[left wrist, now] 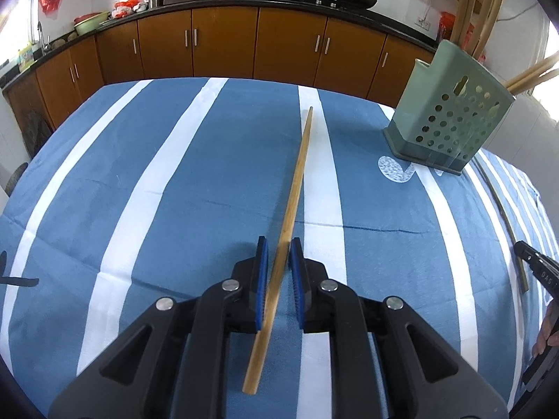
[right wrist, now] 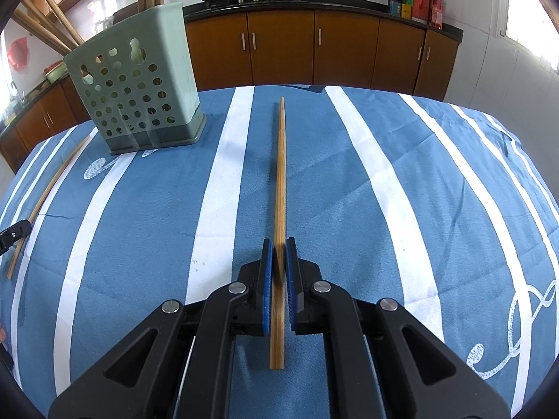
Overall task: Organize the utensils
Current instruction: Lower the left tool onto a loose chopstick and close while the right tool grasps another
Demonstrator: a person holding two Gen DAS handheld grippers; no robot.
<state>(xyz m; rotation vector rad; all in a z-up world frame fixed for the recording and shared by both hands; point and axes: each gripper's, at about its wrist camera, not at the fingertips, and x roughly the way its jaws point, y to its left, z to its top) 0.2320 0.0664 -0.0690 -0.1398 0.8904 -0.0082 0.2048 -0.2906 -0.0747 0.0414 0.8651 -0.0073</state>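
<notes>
Bright daylight (glaring at window edges), sharp focus, heavy fisheye bending.

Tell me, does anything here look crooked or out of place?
Yes: the chopstick in the left gripper sits skewed across the pads, while the right gripper holds its chopstick straight. The holder leans, too.

The tall wooden utensils (left wrist: 470,3) standing in the pale green perforated plastic holder (left wrist: 450,111) run out of the top edge in both views, so their upper ends cannot be told. Through the holder's round holes (right wrist: 132,101) only slivers of the contents show. The right gripper (left wrist: 534,267) is cut off by the left view's edge, with only part of a hand (left wrist: 548,331) showing.
</notes>
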